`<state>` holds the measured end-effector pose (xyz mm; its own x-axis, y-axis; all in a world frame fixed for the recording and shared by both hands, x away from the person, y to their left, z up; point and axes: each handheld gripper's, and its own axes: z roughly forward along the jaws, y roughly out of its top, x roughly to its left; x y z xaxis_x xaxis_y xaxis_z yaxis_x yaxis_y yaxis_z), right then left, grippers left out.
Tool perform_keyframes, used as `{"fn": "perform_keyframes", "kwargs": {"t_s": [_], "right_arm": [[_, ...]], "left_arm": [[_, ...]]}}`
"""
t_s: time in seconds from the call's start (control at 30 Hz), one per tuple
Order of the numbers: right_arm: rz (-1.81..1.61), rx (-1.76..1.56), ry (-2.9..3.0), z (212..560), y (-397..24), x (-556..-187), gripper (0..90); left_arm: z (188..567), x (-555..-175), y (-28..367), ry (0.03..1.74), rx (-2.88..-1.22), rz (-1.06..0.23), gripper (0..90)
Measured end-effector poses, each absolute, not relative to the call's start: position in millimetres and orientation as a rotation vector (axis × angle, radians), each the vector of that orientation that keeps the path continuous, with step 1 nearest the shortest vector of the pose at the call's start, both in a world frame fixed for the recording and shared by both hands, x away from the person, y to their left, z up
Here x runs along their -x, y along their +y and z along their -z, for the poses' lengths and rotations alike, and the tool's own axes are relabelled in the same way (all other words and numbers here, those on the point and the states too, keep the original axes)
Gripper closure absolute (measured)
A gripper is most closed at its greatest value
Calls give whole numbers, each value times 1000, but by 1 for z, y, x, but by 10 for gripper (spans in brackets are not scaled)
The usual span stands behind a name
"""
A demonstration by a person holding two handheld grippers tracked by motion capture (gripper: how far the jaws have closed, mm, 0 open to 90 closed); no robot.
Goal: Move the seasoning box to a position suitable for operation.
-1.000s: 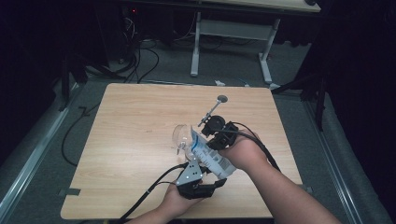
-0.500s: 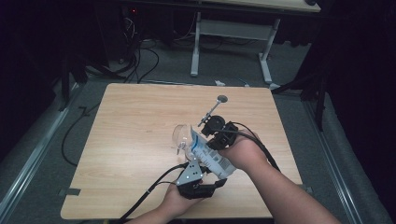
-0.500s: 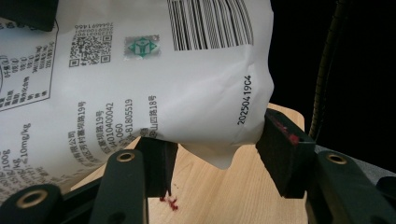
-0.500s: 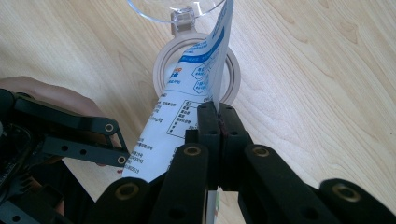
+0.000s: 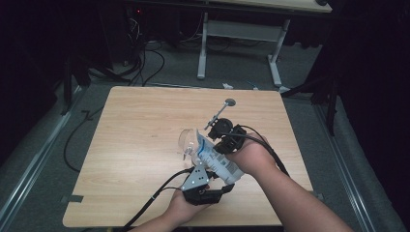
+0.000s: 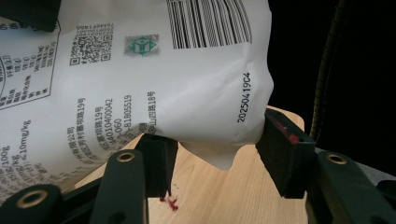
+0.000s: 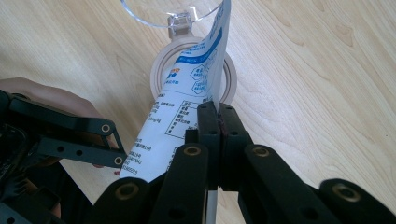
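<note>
A white pouch (image 5: 216, 160) with blue print and a barcode is held between both grippers, tilted above the table. My left gripper (image 5: 205, 180) is shut on its lower end; in the left gripper view the pads squeeze the pouch (image 6: 140, 84) from both sides, around the left gripper (image 6: 217, 161). My right gripper (image 7: 218, 116) is shut on the thin side seam of the pouch (image 7: 187, 88). The pouch's upper end points down into a round beige jar (image 7: 161, 70) whose clear lid (image 7: 173, 11) is flipped open. From above, my right gripper (image 5: 220, 140) sits beside the clear lid (image 5: 186, 141).
A thin rod with a round disc (image 5: 229, 102) sticks out past the right gripper. The wooden table (image 5: 145, 121) has bare room at the left and back. Small red specks (image 6: 170, 201) lie on the wood. Cables trail off the front edge.
</note>
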<state>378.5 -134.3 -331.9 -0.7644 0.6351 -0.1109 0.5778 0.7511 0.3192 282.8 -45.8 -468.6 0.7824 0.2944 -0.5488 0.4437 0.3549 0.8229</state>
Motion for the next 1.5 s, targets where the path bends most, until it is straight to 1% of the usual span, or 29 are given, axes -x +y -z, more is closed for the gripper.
{"fn": "perform_keyframes", "kwargs": {"t_s": [1.5], "right_arm": [[-399, -959, 2748, 332, -132, -382, 900]], "left_arm": [[468, -283, -45, 702, -1238, 96, 496]]}}
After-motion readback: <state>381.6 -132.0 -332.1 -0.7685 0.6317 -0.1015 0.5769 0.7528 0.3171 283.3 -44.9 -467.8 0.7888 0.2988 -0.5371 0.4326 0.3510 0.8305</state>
